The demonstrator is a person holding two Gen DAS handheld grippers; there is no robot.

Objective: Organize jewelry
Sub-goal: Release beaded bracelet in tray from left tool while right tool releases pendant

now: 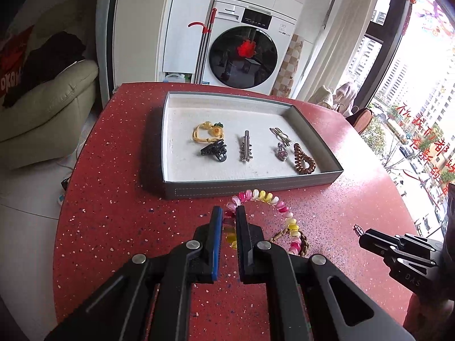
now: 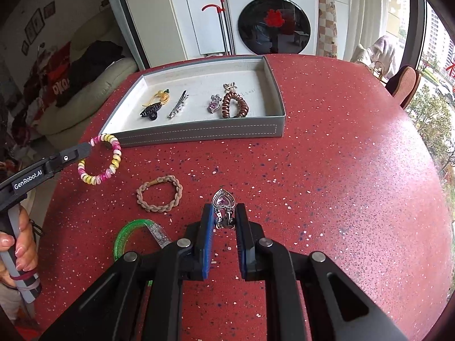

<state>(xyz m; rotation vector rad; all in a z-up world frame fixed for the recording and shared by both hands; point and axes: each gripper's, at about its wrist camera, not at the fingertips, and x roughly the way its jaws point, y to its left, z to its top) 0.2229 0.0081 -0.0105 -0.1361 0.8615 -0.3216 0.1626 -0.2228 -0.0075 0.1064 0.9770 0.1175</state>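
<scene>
My left gripper [image 1: 229,213] is shut on a pink-yellow-white coil hair tie [image 1: 273,199], which hangs in a loop just in front of the grey tray [image 1: 250,189]; this hair tie also shows in the right wrist view [image 2: 109,159]. My right gripper [image 2: 224,210] is shut on a silver heart clip with purple stones [image 2: 223,201] above the red table. The tray [image 2: 199,135] holds a yellow tie, a black claw clip, a silver clip, a purple clip and a brown coil tie [image 2: 233,105].
A beige braided hair tie [image 2: 159,190] and a green bangle [image 2: 133,233] lie on the red speckled table [image 2: 341,170] left of my right gripper. A washing machine [image 2: 273,20] stands beyond the table's far edge. A sofa is to the left.
</scene>
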